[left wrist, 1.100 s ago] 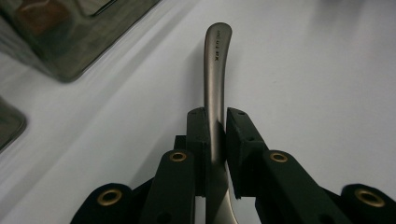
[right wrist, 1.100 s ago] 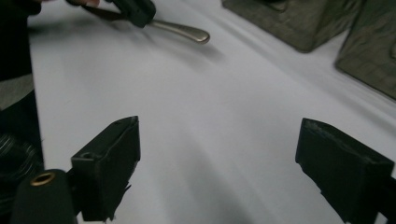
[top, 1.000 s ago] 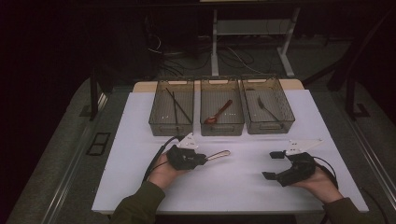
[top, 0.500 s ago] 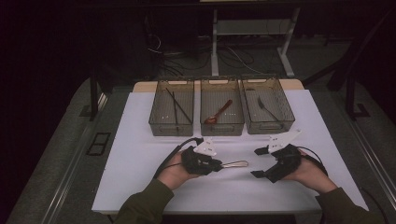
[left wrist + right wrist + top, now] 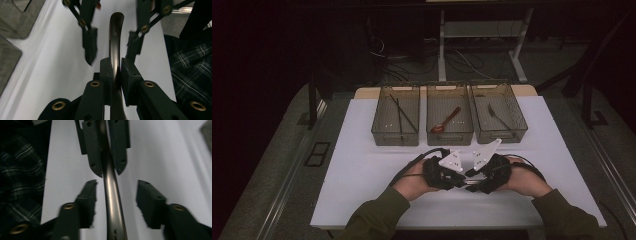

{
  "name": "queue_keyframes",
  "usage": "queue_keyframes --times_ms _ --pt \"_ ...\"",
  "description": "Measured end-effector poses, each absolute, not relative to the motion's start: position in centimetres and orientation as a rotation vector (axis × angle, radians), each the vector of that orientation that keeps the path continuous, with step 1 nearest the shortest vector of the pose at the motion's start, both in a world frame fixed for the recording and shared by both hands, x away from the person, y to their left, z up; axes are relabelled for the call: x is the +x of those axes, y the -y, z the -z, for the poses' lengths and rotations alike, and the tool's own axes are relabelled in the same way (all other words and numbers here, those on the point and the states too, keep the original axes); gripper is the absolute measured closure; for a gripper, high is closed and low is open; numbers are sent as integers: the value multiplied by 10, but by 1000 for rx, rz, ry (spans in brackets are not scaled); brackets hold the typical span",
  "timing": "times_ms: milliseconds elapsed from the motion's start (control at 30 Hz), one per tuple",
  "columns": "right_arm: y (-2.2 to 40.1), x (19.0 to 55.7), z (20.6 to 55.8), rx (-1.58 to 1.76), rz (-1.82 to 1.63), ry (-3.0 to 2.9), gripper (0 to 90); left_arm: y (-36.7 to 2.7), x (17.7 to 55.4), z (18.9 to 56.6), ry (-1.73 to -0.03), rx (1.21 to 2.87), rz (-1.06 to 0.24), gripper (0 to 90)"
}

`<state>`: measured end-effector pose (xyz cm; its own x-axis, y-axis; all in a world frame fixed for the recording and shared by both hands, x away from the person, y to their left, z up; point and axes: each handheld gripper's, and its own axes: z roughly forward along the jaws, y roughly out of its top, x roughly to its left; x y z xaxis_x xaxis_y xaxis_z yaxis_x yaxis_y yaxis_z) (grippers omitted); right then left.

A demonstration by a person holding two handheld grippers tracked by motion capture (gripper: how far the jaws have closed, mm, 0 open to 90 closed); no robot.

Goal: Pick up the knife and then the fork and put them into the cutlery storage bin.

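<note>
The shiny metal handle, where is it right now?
The metal handle is clamped in the left tool, low in the middle of the white table in front of the three trays. Its free end lies between the right tool's open jaws, untouched.

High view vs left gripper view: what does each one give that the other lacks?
High view: the tray contents, namely chopsticks, a spoon and a fork, plus both hands meeting mid-table.
Left gripper view: the grip up close. The left claw is clamped on a metal handle. The right claw straddles that handle without touching it, and its jaws have just been closing. Plaid cloth is at the right.
Both: the two claws, the white table and the trays.
</note>
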<state>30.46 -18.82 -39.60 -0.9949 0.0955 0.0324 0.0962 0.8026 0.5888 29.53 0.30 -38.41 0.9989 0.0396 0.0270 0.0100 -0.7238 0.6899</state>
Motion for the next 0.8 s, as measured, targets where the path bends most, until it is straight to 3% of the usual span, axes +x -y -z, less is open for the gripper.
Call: queue_keyframes --times_ms 267,800 --pt "182 301 397 -130 930 2986 740 -1 294 384 -36 2381 -40 791" --pt "182 299 399 -82 945 3012 775 -6 301 384 -66 2356 1 770"
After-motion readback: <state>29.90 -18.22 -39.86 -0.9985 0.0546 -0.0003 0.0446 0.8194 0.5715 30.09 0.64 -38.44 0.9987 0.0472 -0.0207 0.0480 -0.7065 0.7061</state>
